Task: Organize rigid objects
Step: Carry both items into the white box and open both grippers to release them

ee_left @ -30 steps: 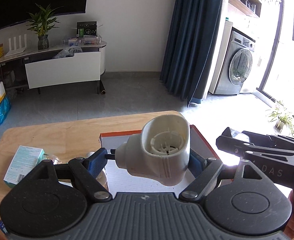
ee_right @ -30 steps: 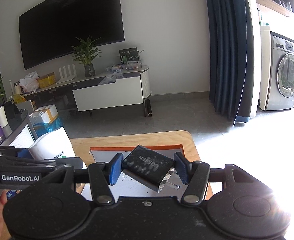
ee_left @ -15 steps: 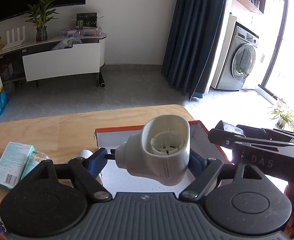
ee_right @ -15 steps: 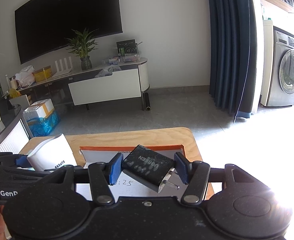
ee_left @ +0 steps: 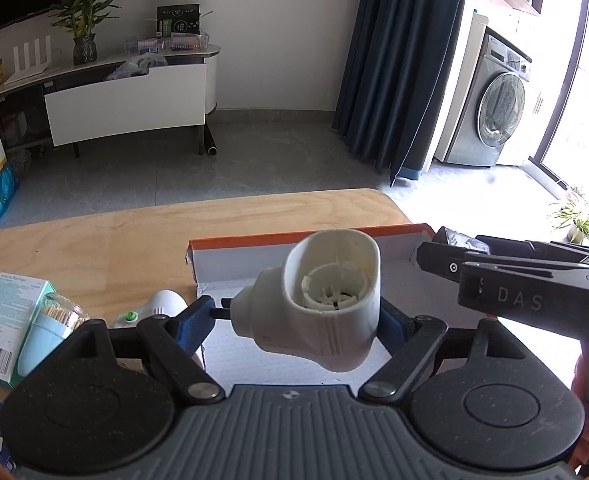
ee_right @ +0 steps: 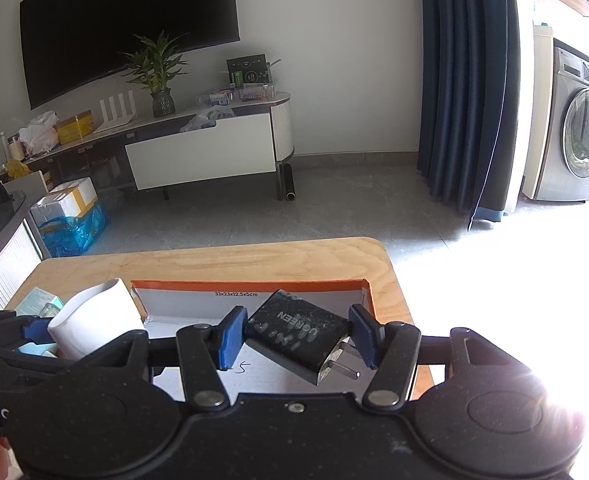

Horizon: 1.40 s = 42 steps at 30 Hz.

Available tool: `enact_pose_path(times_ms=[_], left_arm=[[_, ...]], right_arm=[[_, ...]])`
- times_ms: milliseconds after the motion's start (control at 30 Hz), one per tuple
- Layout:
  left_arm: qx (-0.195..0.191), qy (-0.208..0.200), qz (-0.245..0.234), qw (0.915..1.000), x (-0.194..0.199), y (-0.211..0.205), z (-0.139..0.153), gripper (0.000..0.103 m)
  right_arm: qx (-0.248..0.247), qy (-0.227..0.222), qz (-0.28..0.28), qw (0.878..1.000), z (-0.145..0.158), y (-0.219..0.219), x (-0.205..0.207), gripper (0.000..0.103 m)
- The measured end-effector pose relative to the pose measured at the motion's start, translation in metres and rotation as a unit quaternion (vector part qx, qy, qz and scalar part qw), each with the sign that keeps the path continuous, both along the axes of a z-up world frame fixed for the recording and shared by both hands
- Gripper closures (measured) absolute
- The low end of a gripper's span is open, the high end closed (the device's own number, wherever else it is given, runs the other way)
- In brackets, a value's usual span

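Over the table, left wrist view: the left gripper angles down above the shallow orange-edged cardboard tray with a white floor.
Grip, left: blue pads pinch a cream plastic plug adapter with a rounded oval socket mouth; one pad bears on its prong end, the other is hidden behind the body, and it hangs clear above the tray floor.
Texture: smooth moulded shell, ribbed ring inside the mouth.
Neighbours: a pale teal cardboard box and a clear-lidded toothpick jar lie on the light wooden table, left of the tray.
At right: the right gripper's matte black body juts in from the side.

Right wrist view: the right gripper tips downward over the same tray.
Grip, right: jaws partly closed, clamping a scuffed black rectangular wall charger with two metal prongs, tilted, prongs toward the camera.
Beside it: the cream adapter shows at left, near the tray's left wall.
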<state>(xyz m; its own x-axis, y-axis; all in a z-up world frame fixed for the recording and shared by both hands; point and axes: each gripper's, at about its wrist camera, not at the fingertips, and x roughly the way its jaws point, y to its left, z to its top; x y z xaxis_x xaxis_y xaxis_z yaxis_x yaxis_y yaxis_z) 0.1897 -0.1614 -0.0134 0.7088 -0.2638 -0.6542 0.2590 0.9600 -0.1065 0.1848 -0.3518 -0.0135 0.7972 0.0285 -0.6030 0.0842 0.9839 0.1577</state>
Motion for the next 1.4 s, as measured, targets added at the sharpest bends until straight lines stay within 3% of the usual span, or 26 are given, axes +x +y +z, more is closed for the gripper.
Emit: enact_pose_path(times_ms=[500, 933, 1033, 1400], left_arm=[[0.009, 0.012, -0.009, 0.9998, 0.019, -0.011, -0.01, 0.018], [0.012, 0.032, -0.031, 0.9989, 0.035, -0.028, -0.019, 0.015], [0.015, 0.027, -0.027, 0.9992, 0.029, -0.024, -0.015, 0.005], [0.015, 0.037, 0.005, 0.9992, -0.007, 0.004, 0.005, 0.004]], right_arm=[[-0.025, 0.005, -0.002, 1.0, -0.011, -0.001, 0.037, 0.031], [0.002, -0.045, -0.047, 0.998, 0.02, -0.031, -0.02, 0.025], [0.001, -0.046, -0.048, 0.998, 0.021, -0.029, -0.03, 0.024], [0.015, -0.045, -0.051, 0.998, 0.027, -0.012, -0.057, 0.019]])
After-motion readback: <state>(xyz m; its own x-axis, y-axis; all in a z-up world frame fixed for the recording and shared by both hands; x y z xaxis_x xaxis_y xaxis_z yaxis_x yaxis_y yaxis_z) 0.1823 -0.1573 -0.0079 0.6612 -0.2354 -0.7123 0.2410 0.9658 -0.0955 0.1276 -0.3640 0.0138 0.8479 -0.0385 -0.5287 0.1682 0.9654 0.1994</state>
